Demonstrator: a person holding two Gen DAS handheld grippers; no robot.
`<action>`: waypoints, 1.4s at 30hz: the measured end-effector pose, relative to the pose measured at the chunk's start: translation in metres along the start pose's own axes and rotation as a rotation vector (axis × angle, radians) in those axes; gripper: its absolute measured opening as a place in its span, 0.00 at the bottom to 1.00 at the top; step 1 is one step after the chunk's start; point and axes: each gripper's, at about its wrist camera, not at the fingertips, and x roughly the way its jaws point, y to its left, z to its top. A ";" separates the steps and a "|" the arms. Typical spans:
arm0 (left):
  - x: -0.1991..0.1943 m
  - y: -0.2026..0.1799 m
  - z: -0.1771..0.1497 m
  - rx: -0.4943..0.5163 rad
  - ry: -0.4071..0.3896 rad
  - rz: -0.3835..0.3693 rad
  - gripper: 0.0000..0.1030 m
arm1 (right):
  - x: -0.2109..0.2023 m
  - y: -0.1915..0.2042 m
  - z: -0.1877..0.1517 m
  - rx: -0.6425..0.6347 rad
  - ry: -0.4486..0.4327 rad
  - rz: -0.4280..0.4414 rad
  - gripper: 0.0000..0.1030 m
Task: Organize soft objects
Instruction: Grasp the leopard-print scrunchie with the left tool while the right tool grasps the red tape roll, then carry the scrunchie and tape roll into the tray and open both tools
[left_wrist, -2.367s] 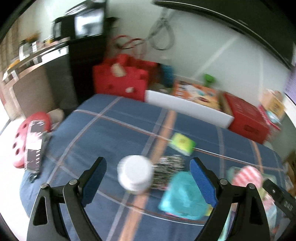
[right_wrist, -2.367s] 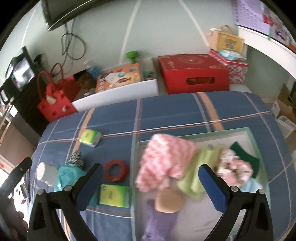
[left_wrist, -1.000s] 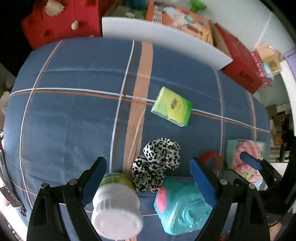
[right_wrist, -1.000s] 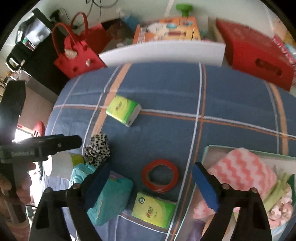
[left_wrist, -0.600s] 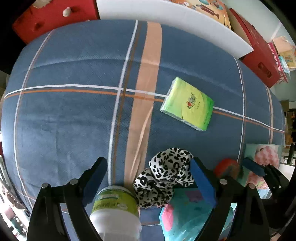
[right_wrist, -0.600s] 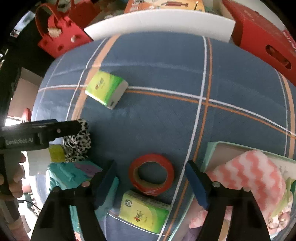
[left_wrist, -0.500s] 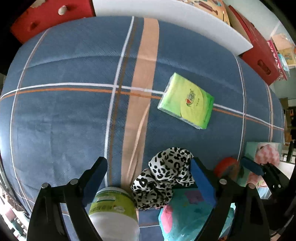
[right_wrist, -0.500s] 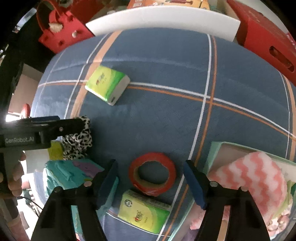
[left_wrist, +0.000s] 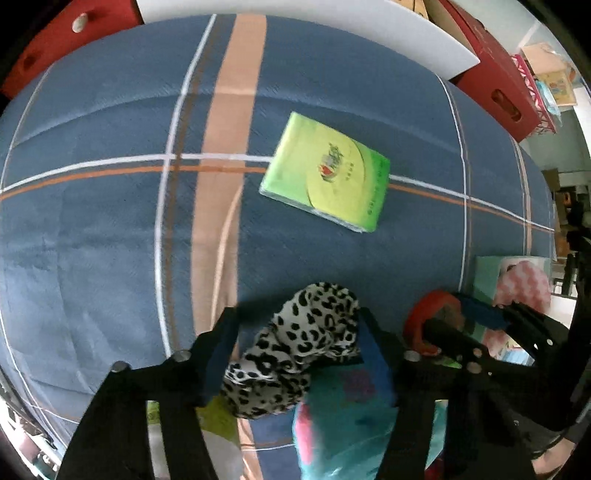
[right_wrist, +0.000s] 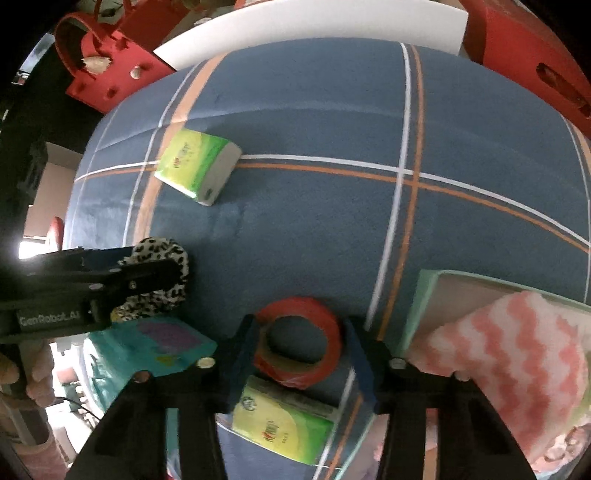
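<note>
Left fingers (left_wrist: 360, 345) pinch the leopard scrunchie (left_wrist: 295, 350); right fingers (right_wrist: 356, 354) close around the red tape roll (right_wrist: 297, 341) beside it, which isn't soft and risks being mis-sorted

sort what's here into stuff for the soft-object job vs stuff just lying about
For the job: leopard scrunchie, pink cloth, tray, left tongs, right tongs.

Lying about: tape roll, tissue pack, red bag, red box.
</note>
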 end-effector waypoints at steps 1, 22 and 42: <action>0.004 -0.006 -0.002 0.008 0.000 0.009 0.62 | 0.001 -0.001 0.001 0.003 0.003 0.004 0.50; -0.026 0.007 -0.032 -0.004 -0.144 0.024 0.20 | -0.016 0.006 -0.017 -0.045 -0.065 -0.055 0.16; -0.166 -0.053 -0.111 0.051 -0.459 0.069 0.18 | -0.136 0.017 -0.084 -0.059 -0.259 -0.058 0.14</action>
